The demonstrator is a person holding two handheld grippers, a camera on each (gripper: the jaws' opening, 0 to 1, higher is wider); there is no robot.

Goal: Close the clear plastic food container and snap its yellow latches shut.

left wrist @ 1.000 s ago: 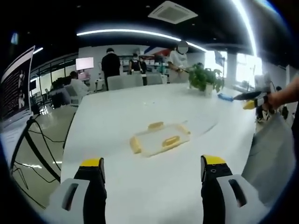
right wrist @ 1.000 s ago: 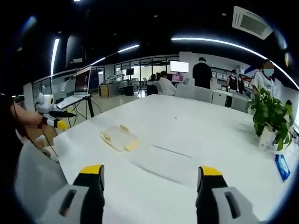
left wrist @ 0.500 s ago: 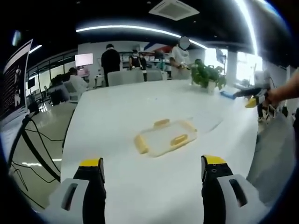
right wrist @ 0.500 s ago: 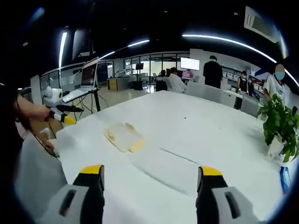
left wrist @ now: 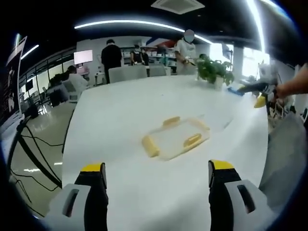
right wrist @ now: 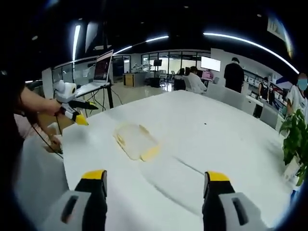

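Observation:
The clear plastic food container point(left wrist: 175, 138) lies flat on the white table point(left wrist: 120, 110), a short way beyond my left gripper point(left wrist: 157, 166), whose jaws stand open with nothing between them. Yellow latches point(left wrist: 150, 145) show on its sides; whether they are snapped down is unclear. In the right gripper view the container point(right wrist: 136, 141) lies ahead and left of my right gripper point(right wrist: 153, 174), which is also open and bare. The right gripper point(left wrist: 257, 94) enters the left gripper view from the right, held by a hand. The left gripper point(right wrist: 72, 108) appears at the left of the right gripper view.
A potted plant point(left wrist: 213, 72) and a blue item point(left wrist: 234, 89) stand at the table's far right. Several people point(left wrist: 111, 57) and chairs are at the far end. A laptop on a stand point(right wrist: 103, 65) and cables point(left wrist: 29, 154) are off the table's side.
Both cameras have moved nearer the container, which now looks larger in both views. The container itself has stayed put on the table. Both grippers remain open.

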